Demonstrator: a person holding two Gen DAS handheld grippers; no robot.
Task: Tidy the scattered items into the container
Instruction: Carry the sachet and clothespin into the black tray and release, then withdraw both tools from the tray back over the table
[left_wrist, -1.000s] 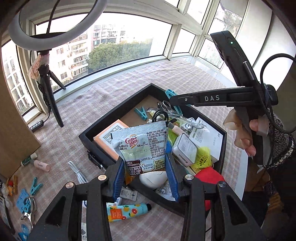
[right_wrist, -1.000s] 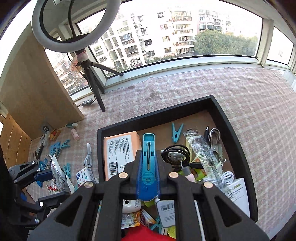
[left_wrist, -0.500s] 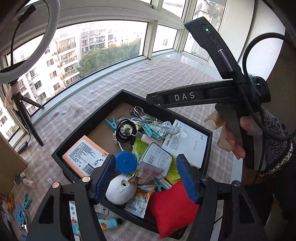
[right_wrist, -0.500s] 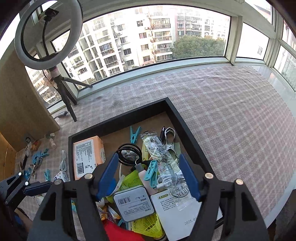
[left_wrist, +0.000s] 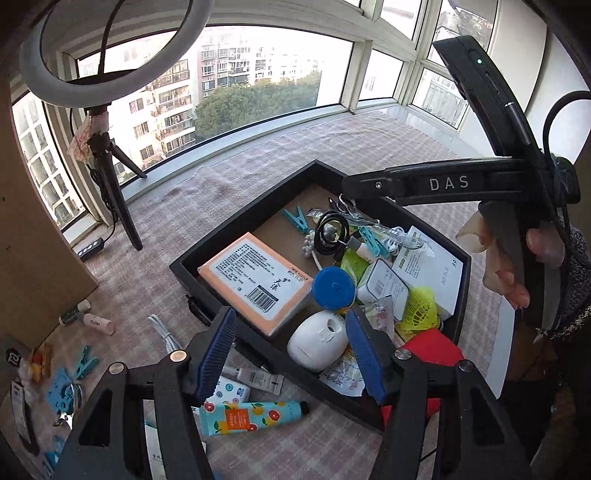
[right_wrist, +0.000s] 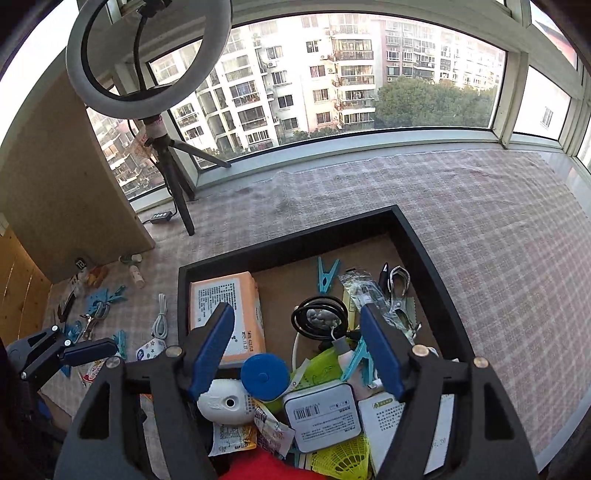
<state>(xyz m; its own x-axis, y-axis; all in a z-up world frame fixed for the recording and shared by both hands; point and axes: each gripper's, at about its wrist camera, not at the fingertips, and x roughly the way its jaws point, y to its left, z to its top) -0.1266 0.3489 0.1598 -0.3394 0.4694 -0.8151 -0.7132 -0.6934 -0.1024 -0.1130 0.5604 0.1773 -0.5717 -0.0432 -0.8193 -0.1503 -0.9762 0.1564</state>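
Nearest, my left gripper hangs tilted down over the container's near rim, its jaws closing on nothing, and my right gripper, spread wide and empty, is angled down over the heaped contents; a careless swing could knock the white egg-shaped gadget out. Farther left, the printed tube, the white cable and the blue clips lie scattered on the checked cloth, outside the container.

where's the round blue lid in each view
Left wrist: the round blue lid sits right of centre, inside the black tray, at the right corner of the orange box.
Right wrist: the lid is low and left of centre, just below that box.
Shared landmark: the white egg-shaped gadget lies beside the lid in both.
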